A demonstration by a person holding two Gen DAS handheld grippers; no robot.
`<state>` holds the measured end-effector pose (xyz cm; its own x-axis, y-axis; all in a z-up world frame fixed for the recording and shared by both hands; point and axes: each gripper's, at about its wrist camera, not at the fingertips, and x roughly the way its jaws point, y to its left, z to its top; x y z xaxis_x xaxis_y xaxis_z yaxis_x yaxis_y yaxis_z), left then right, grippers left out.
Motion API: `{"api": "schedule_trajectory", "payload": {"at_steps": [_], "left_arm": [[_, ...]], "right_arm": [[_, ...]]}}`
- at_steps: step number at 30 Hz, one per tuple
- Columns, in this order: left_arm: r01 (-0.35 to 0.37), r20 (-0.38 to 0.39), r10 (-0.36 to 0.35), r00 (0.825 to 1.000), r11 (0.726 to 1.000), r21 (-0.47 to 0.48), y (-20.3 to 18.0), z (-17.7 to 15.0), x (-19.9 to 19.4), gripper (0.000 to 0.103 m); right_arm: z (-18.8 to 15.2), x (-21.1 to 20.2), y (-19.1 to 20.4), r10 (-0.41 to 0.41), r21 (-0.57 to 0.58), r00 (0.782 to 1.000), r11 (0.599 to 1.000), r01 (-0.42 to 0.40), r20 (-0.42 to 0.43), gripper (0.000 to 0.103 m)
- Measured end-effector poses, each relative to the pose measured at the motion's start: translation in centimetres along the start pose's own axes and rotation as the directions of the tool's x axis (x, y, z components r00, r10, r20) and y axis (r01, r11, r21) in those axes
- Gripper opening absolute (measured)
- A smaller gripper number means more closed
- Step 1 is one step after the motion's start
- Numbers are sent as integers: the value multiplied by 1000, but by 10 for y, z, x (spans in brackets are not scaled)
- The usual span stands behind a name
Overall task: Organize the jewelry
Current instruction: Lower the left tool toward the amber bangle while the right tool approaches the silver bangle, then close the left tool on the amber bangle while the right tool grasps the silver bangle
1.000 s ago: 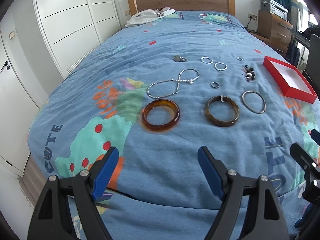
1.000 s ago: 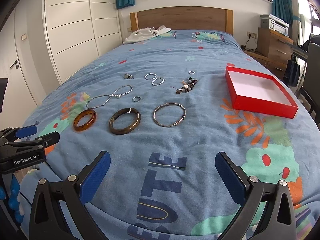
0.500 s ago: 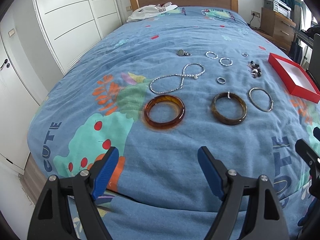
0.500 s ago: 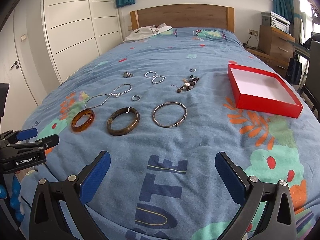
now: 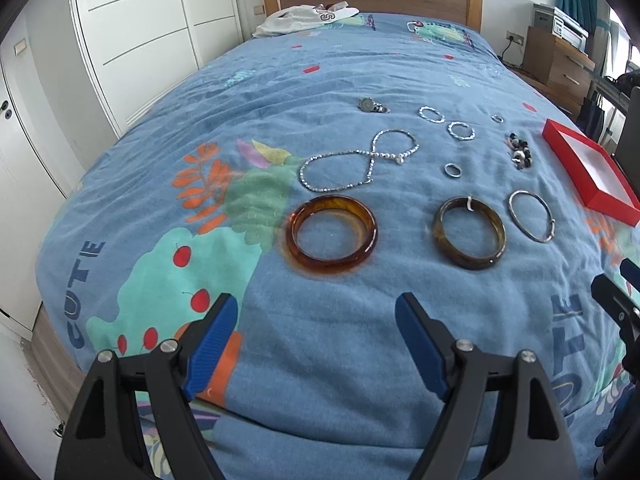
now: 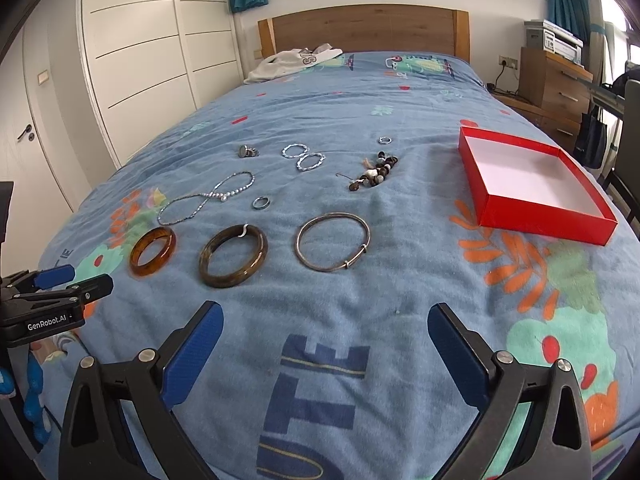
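Observation:
Jewelry lies spread on a blue bedspread. An amber bangle (image 5: 332,234) (image 6: 153,251), a dark brown bangle (image 5: 469,233) (image 6: 234,256) and a thin silver bangle (image 5: 531,216) (image 6: 333,247) lie in a row. Behind them lie a beaded necklace (image 5: 360,164) (image 6: 208,197), small silver rings (image 5: 452,170) (image 6: 261,202), two twisted hoops (image 6: 304,156) and a bead bracelet (image 5: 519,151) (image 6: 374,172). An empty red box (image 6: 532,184) (image 5: 592,172) sits at the right. My left gripper (image 5: 316,340) is open just short of the amber bangle. My right gripper (image 6: 324,344) is open, short of the silver bangle.
White wardrobe doors (image 5: 132,40) stand along the bed's left side. A wooden headboard (image 6: 362,28) and white clothing (image 6: 294,62) are at the far end. A wooden dresser (image 6: 554,84) stands to the right. The bed's near edge lies under both grippers.
Both grippers have moved forward over the bed toward the bangles, which look larger and nearer. Both stay open. No jewelry has moved.

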<state>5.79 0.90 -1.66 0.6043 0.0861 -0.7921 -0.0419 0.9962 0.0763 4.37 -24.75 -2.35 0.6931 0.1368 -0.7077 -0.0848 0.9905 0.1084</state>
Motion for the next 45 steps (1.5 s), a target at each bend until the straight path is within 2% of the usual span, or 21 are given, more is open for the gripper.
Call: {"api": "schedule_trajectory", "payload": {"at_steps": [12,27,36,45], "left_arm": [[79,-7,-80,997,996,-28,0,17,41,80],[114,-40,-115,993,993,-26,3,34,100,80],[152,-32,-155,987,986,-63,11,37,109,80],[165,-35,-168,985,983,-76,13,38,112,80]], "right_arm": [[4,30,-9,-34,26,998,999,35,-43,95],[27,93,-8,-65,-42,995,997,62,-76,94],[37,111,-10,-41,-74,996,997,35,-80,88],[44,128,-4,-10,-120,995,993,-2,-100,95]]}}
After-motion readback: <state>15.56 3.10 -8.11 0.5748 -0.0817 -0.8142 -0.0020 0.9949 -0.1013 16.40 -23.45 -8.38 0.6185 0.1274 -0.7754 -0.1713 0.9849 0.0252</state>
